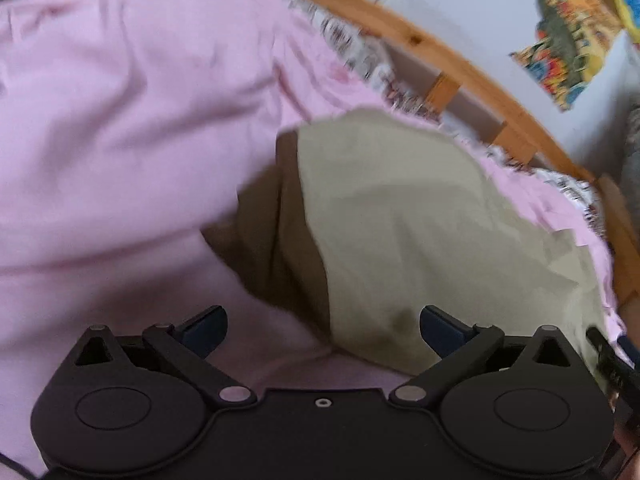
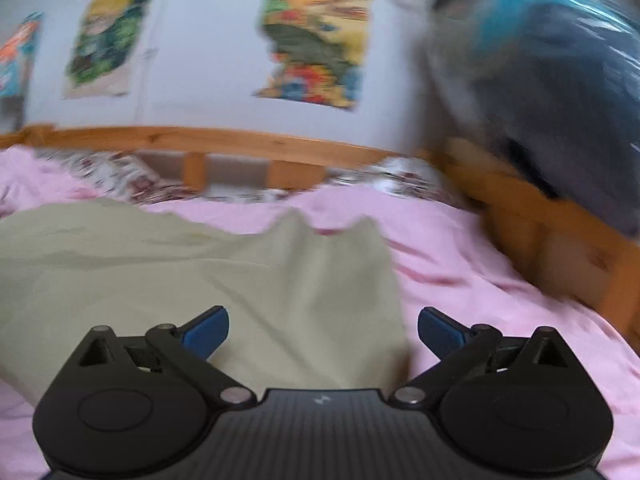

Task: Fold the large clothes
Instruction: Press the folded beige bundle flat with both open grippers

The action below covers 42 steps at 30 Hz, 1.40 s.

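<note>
A beige garment (image 1: pixel 400 220) lies on a pink bedsheet (image 1: pixel 120 120), with a darker brown part (image 1: pixel 272 240) along its left side. My left gripper (image 1: pixel 323 330) is open and empty, hovering over the garment's near left edge. In the right wrist view the same beige garment (image 2: pixel 200 272) spreads left and centre on the pink sheet (image 2: pixel 480 280). My right gripper (image 2: pixel 323 330) is open and empty over the garment's near right corner. Both views are motion-blurred.
A wooden bed rail (image 1: pixel 440 52) runs along the far side, with patterned bedding (image 1: pixel 360 52) beside it. The rail (image 2: pixel 240 144) continues round the right side. Colourful posters (image 2: pixel 316 40) hang on the white wall. A dark blue-grey bulky thing (image 2: pixel 560 100) sits at the right.
</note>
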Tool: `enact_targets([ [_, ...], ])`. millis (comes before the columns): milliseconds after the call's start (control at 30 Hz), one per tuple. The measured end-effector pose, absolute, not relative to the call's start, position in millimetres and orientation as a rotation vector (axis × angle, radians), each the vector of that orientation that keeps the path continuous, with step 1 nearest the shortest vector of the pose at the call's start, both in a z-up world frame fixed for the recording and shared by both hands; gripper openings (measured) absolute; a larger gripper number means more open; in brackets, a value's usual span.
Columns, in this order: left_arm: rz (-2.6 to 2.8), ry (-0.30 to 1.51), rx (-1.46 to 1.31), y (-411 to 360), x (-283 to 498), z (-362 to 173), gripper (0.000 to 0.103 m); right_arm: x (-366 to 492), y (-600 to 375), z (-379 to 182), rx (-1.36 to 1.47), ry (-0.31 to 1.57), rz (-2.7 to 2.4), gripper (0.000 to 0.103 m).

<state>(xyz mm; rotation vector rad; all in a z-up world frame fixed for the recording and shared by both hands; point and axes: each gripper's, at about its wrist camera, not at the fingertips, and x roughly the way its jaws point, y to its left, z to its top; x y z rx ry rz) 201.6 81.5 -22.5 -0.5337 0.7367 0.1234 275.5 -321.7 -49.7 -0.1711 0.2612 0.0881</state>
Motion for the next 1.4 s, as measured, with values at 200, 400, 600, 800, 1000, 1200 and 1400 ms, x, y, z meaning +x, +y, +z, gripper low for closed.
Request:
enact_targets([
  [200, 0.214, 0.748, -0.515, 71, 221, -25, 0.102, 342, -262, -41, -0.203, 0.267, 0.188, 0.103],
  [400, 0.197, 0.775, -0.478, 70, 226, -26, 0.102, 401, -208, -65, -0.347, 0.348, 0.201, 0.103],
  [600, 0.170, 0.790, -0.444, 69, 234, -25, 0.102, 416, -195, -97, -0.374, 0.361, 0.155, 0.103],
  [800, 0.188, 0.795, -0.462, 70, 237, -28, 0.102, 418, -199, -95, -0.363, 0.382, 0.162, 0.103],
  [1000, 0.211, 0.802, -0.438, 66, 229, -30, 0.102, 385, -210, -61, -0.209, 0.525, 0.158, 0.103],
  [1200, 0.210, 0.832, -0.412, 64, 227, -29, 0.102, 342, -180, -93, -0.352, 0.360, 0.148, 0.103],
  [1400, 0.205, 0.834, -0.397, 64, 231, -31, 0.102, 360, -187, -98, -0.275, 0.411, 0.184, 0.103],
])
